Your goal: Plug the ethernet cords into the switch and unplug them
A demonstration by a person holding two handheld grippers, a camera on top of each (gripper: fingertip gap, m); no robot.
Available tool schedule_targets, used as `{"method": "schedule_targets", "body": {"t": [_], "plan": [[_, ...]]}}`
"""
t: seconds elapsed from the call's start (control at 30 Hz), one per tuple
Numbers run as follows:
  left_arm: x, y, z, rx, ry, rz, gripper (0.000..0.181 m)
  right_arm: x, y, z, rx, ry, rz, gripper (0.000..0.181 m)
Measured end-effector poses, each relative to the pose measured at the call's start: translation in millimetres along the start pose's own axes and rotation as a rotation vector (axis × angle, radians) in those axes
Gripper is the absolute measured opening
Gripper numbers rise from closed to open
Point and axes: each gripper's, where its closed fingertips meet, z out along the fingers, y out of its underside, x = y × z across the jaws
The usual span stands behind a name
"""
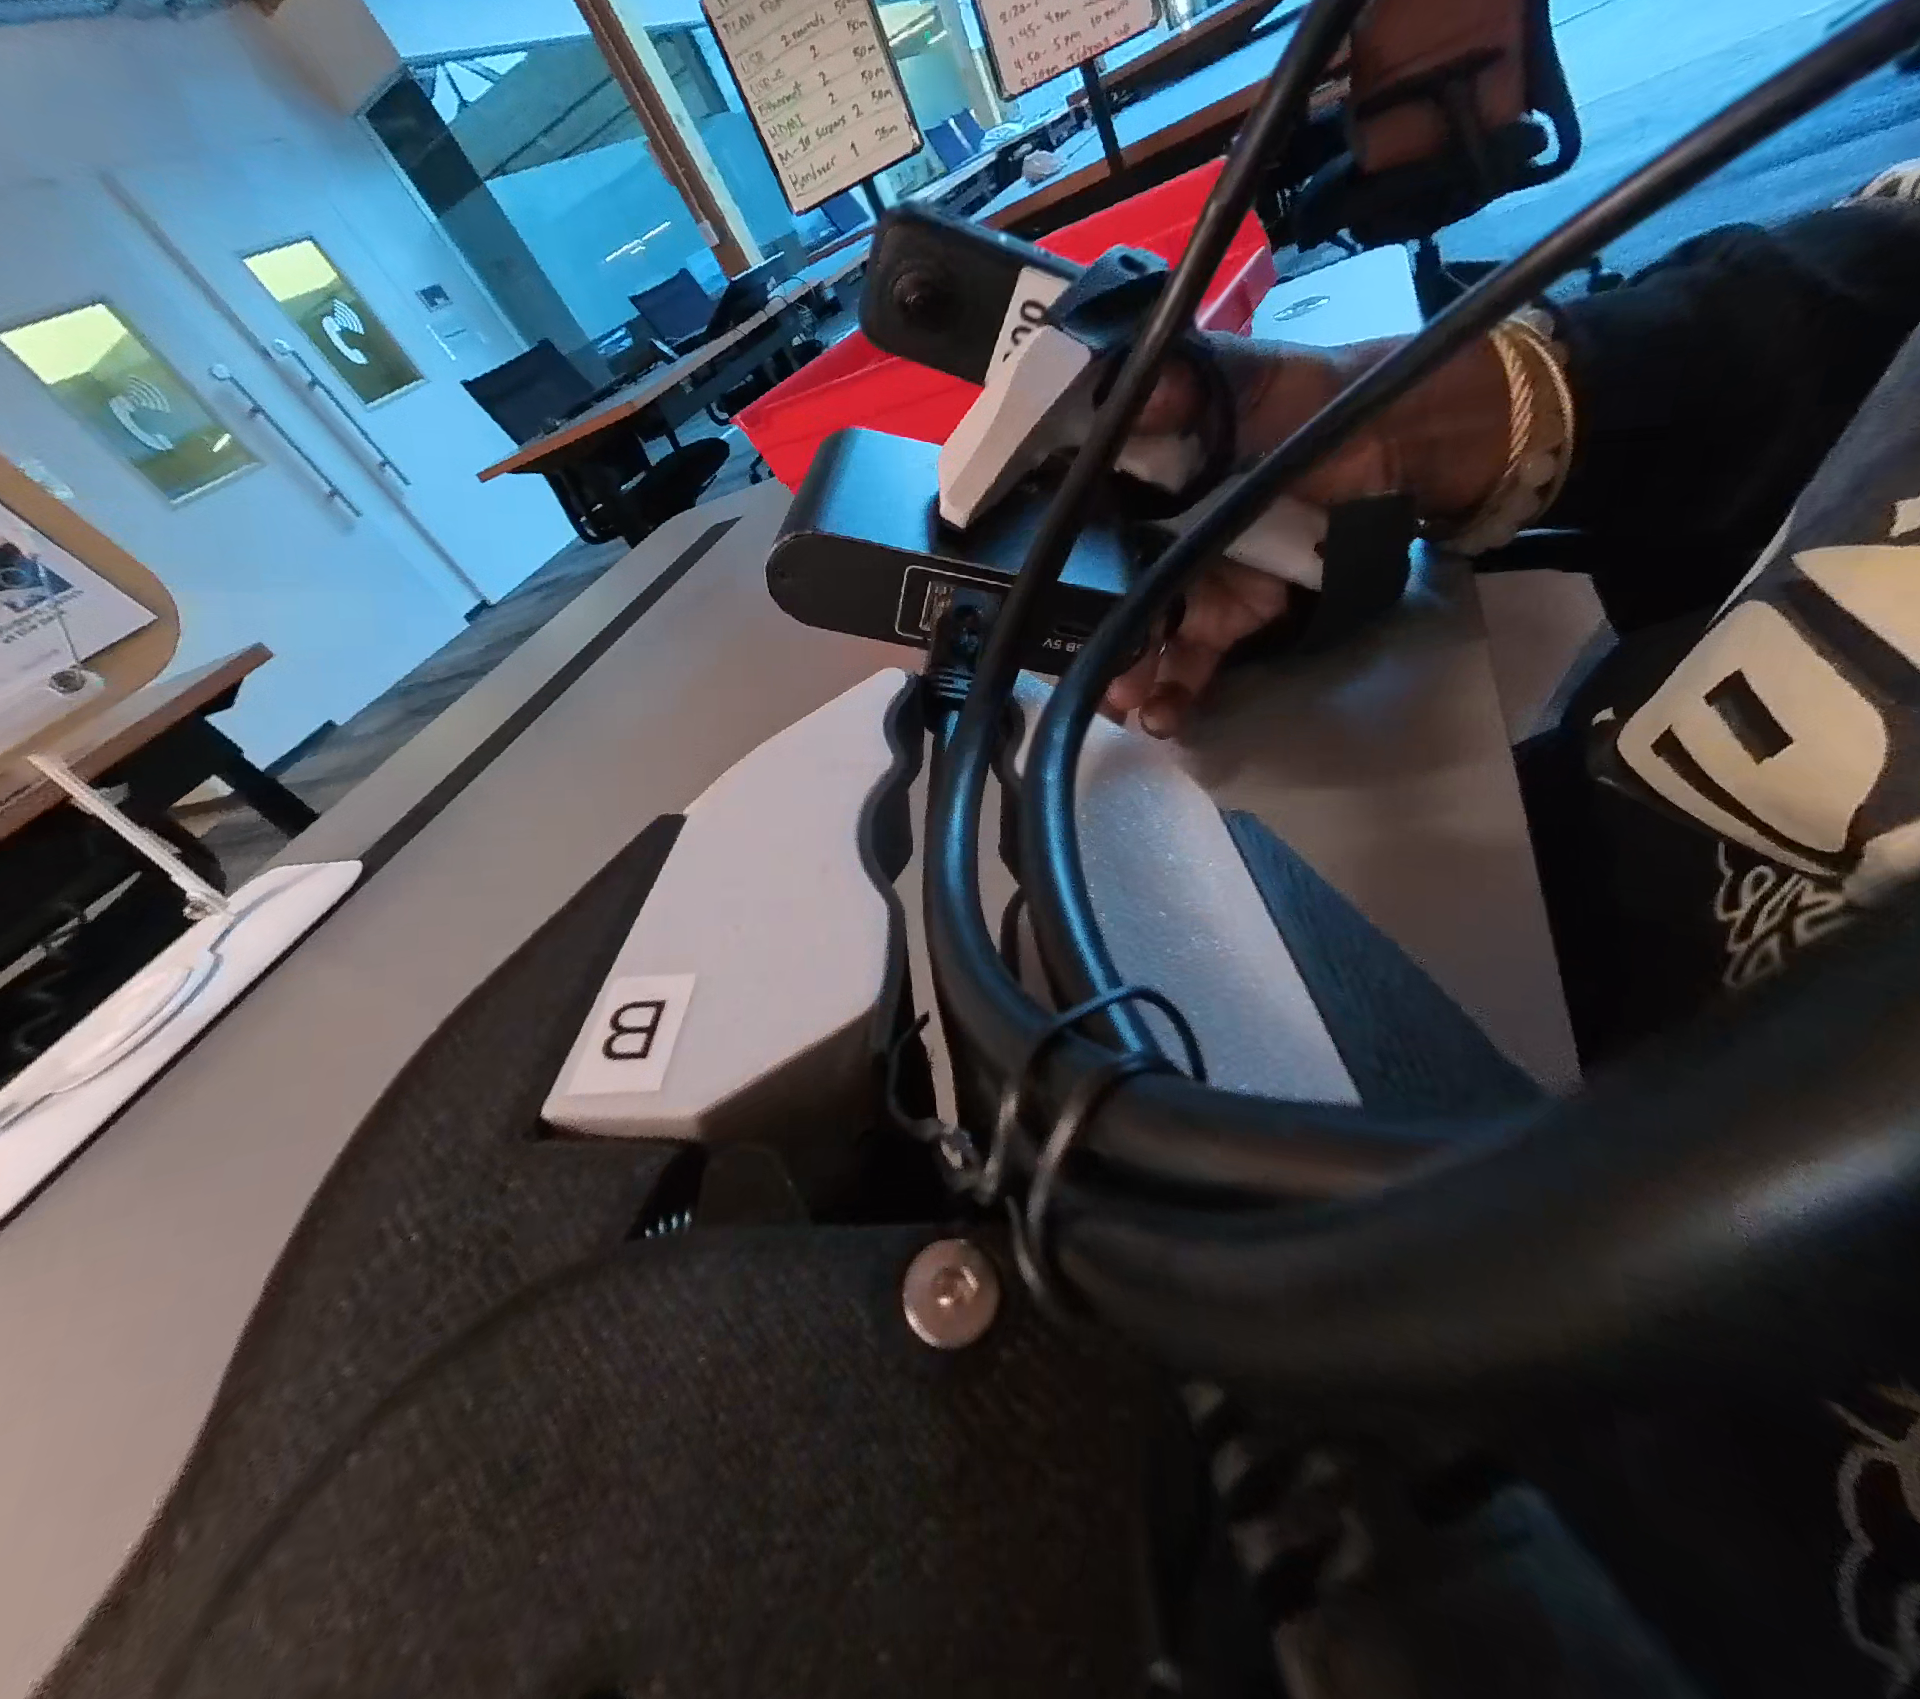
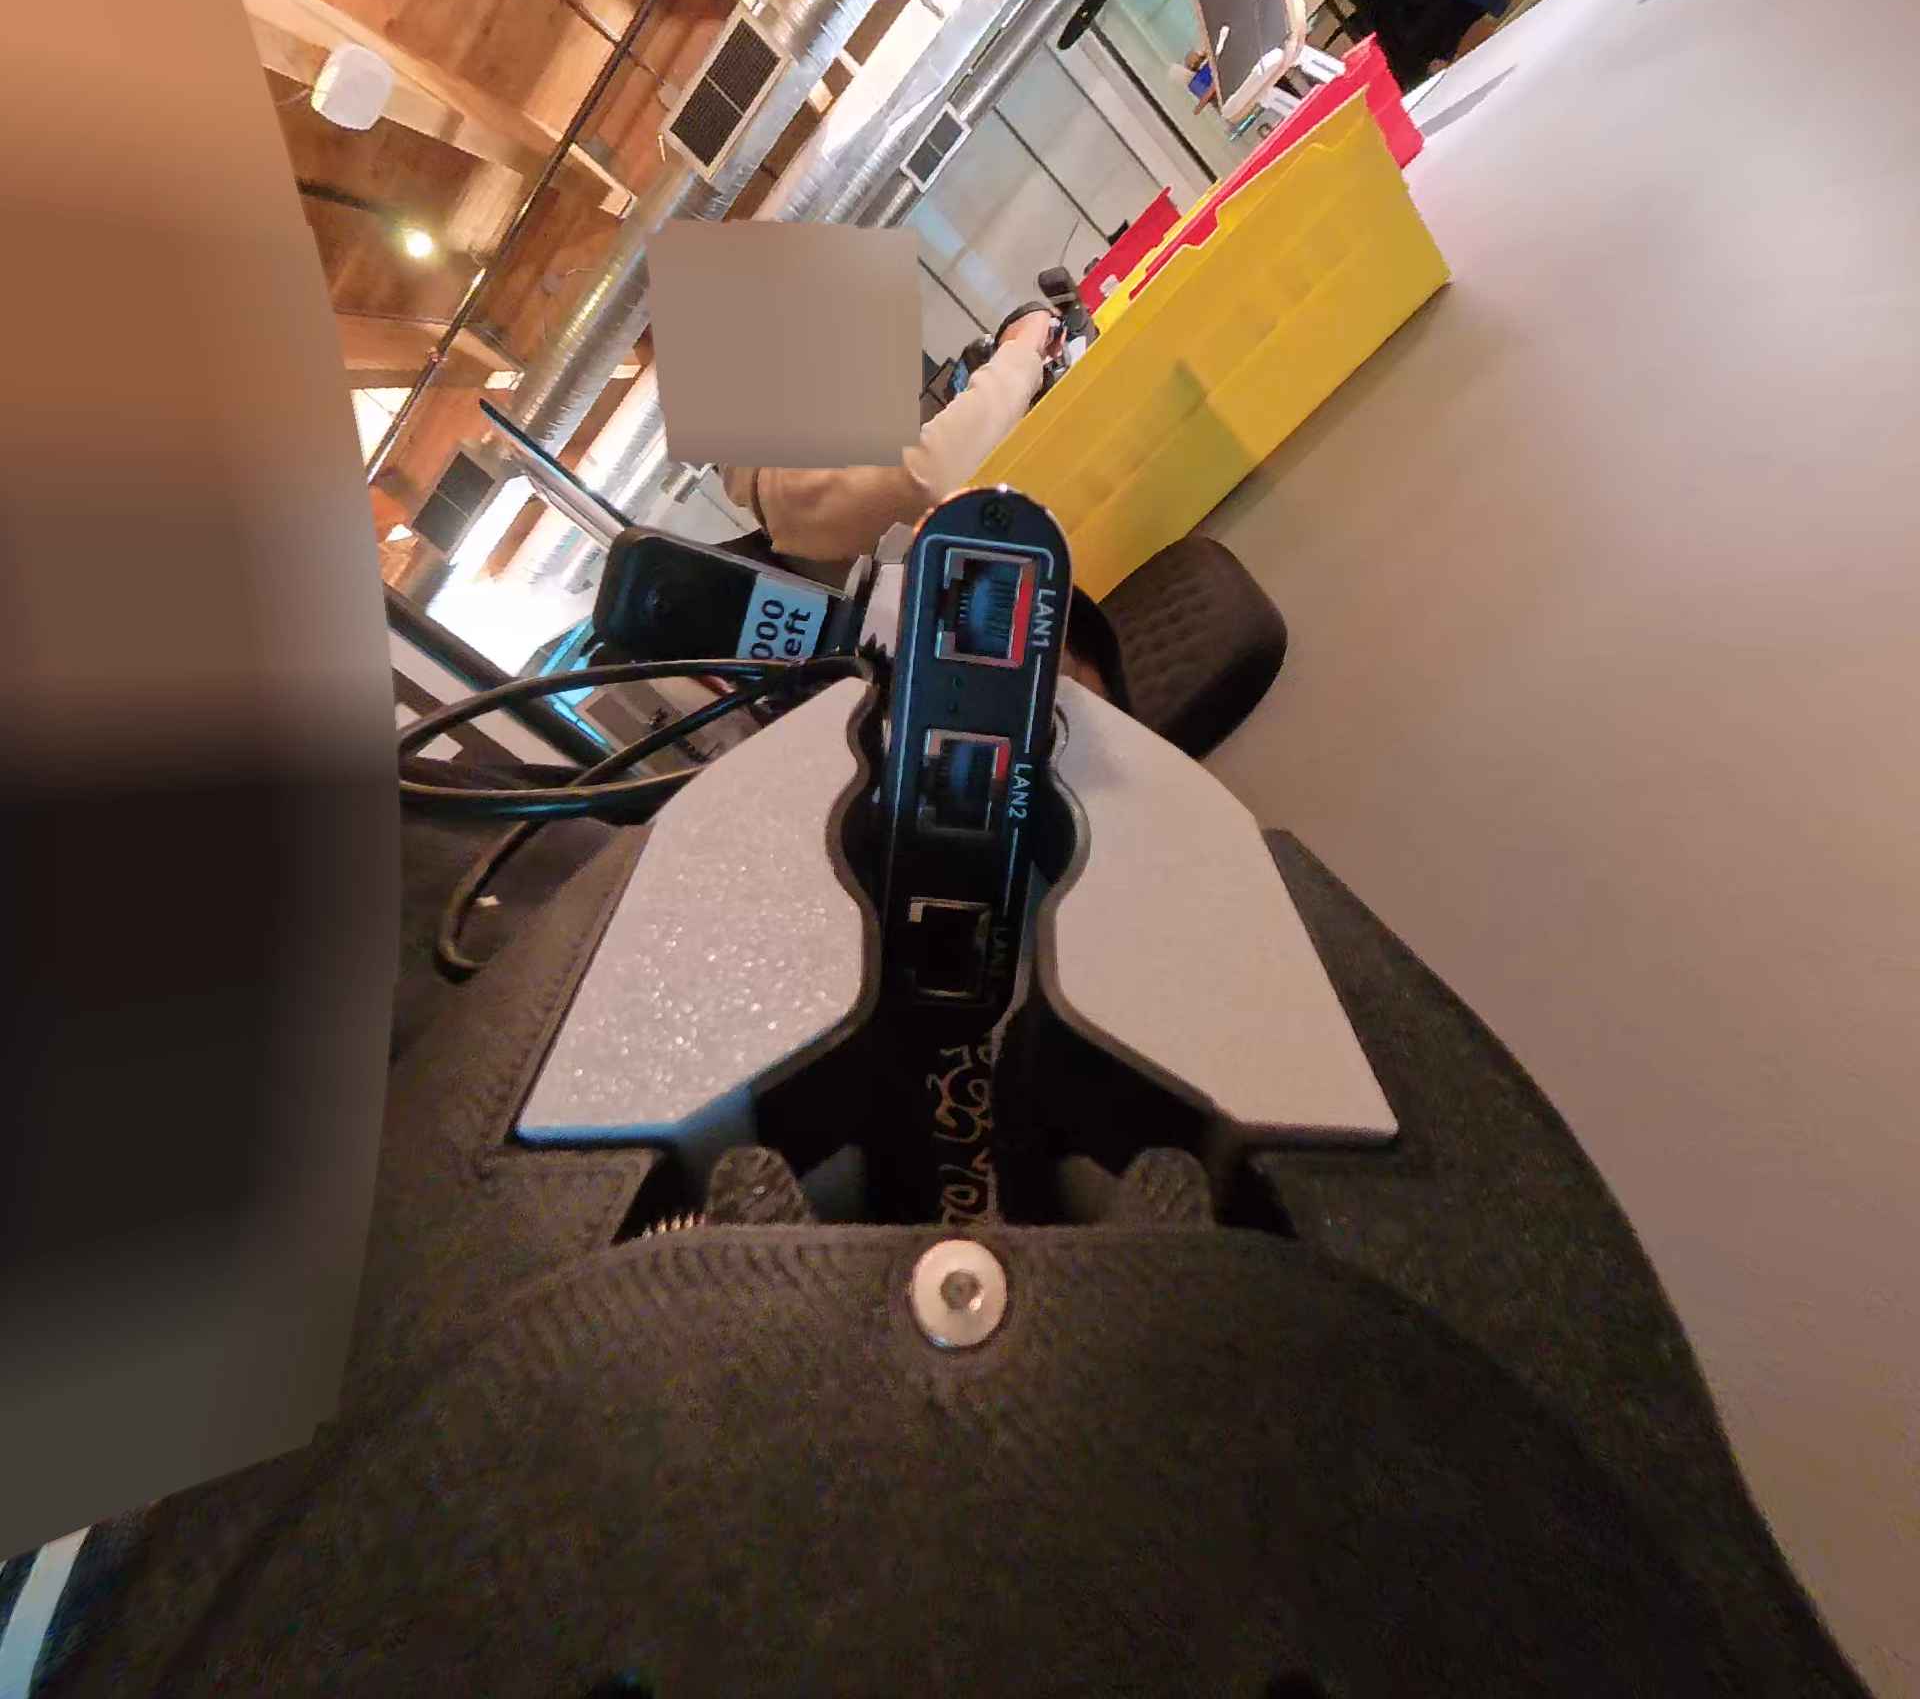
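Clamped the black switch [image 2: 982, 714] on edge in the right gripper [image 2: 961, 802], off the grey table [image 2: 1610, 610], pinched the cord [image 1: 951, 828] behind its plug [image 1: 961, 641] in the left gripper [image 1: 961, 776], plug at or in a port, seating unclear; probably needed a straight push next.

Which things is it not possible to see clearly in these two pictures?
- Left wrist view: whether the plug is fully seated in the switch; cords cover the socket.
- Right wrist view: the third port, shadowed between the right gripper fingers.
- Right wrist view: the left side, under a blur patch.
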Motion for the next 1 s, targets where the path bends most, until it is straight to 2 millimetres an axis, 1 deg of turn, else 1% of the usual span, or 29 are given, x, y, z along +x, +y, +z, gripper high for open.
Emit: {"method": "schedule_targets", "body": {"t": [0.13,0.37,0.57,0.67,0.73,0.77,0.8,0.87,0.93,1.0], "plan": [[6.3,-5.2,-4.1,0.047,0.051,0.011,0.012,-8.1,6.1,1.6,-0.039,-0.056,-0.007,0.026],[11.5,-5.9,-4.1,0.055,0.053,0.072,0.012,-10.8,10.0,3.4,-0.058,-0.056,-0.066,0.026],[10.3,-5.6,-4.3,0.061,0.043,0.073,0.012,-10.2,9.3,3.9,-0.052,-0.054,-0.087,0.026],[6.2,-7.2,-4.8,0.076,0.042,0.029,0.012,-9.9,5.9,5.2,-0.025,-0.063,-0.079,0.026],[0.2,-9.6,-5.3,0.098,0.043,-0.049,0.017,-7.0,3.2,9.6,0.007,-0.047,-0.062,0.026],[-6.3,-13.2,-6.0,0.129,0.025,-0.114,0.026,-6.4,1.6,12.7,0.036,-0.047,-0.053,0.026],[-15.2,-17.2,-7.7,0.171,0.0,-0.202,0.034,-8.8,-3.3,14.9,0.093,-0.069,-0.037,0.025],[-31.3,-21.3,-10.9,0.25,-0.019,-0.441,0.054,-14.6,-17.9,15.6,0.241,-0.121,0.002,0.025],[-32.5,-19.1,-7.2,0.277,0.046,-0.671,0.063,-18.6,-29.4,13.9,0.366,-0.137,-0.037,0.025],[-23.2,-17.3,1.3,0.246,0.114,-0.767,0.068,-22.3,-40.1,9.4,0.488,-0.114,-0.13,0.025]]}}
